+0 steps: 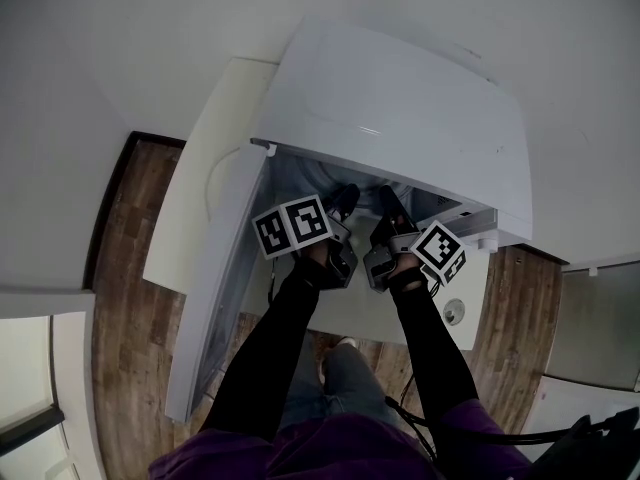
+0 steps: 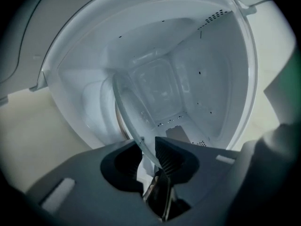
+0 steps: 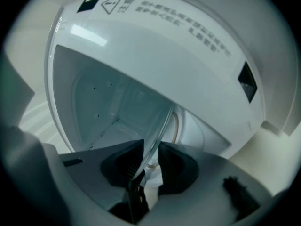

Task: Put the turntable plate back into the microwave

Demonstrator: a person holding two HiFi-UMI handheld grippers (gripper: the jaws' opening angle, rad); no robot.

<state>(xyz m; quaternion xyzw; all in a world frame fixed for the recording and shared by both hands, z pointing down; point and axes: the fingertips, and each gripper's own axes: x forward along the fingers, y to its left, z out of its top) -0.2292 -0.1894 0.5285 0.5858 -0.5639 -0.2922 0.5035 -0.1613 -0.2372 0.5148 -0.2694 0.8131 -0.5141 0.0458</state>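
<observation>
The glass turntable plate (image 2: 123, 113) (image 3: 160, 125) was in the mouth of the microwave (image 1: 400, 108), its rim grasped on opposite sides by the left hand-held gripper (image 2: 149, 147) and the right hand-held gripper (image 3: 150, 157). The microwave's door (image 1: 225, 278) stood open at its left, over the white worktop (image 1: 200, 188).

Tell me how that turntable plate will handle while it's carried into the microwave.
Likely stiff: the turntable plate shows an even curve though it is pinched only at the rim by the left hand-held gripper and right hand-held gripper. It looks like clear, smooth glass, so it is probably slippery and breakable if knocked on the microwave walls.
</observation>
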